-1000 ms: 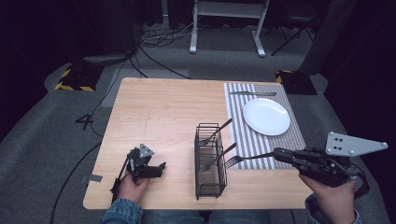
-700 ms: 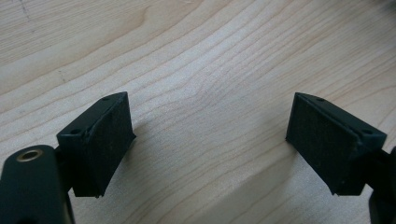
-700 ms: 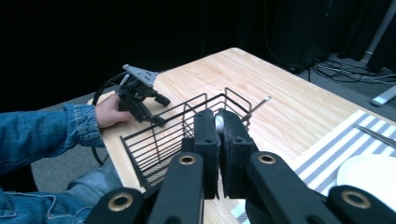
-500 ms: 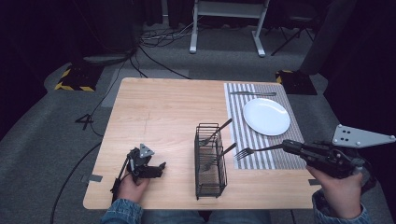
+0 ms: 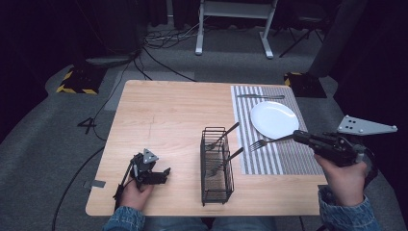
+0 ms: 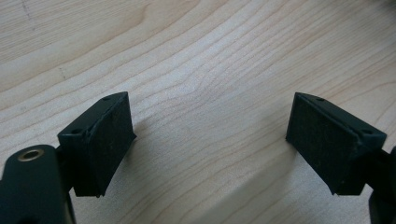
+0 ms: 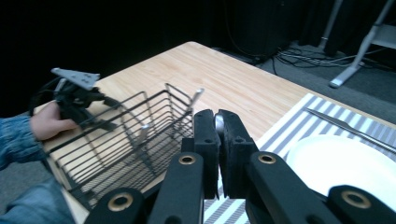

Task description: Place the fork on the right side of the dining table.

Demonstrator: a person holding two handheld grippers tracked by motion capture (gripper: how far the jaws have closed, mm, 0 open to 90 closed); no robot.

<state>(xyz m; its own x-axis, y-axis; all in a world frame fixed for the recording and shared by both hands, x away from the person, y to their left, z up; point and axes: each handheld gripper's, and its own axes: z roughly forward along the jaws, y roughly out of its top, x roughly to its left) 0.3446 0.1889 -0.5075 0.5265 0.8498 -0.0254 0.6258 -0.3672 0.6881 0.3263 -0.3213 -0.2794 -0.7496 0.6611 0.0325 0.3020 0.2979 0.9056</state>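
Now the right tongs [image 5: 297, 136], clamped on a fork [image 5: 269, 141] by its handle, have carried it away from the rack [image 5: 215, 166]; it hangs over the striped mat [image 5: 288, 159], just short of the plate [image 5: 274, 119]. Likely next: laying it beside that plate. Left tongs [image 5: 161, 174] rest wide apart on the tabletop [image 5: 163, 110].

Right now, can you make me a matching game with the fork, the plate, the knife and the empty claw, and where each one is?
Things:
1. fork
2. plate
3. knife
4. left claw

Places or states:
A. lying on the striped mat, at its far edge beyond the plate
B. pinched in the shut right claw
C. open, resting low on the bare wood
D. sitting on the striped mat, white and round

Pairs: 1-B, 2-D, 3-A, 4-C
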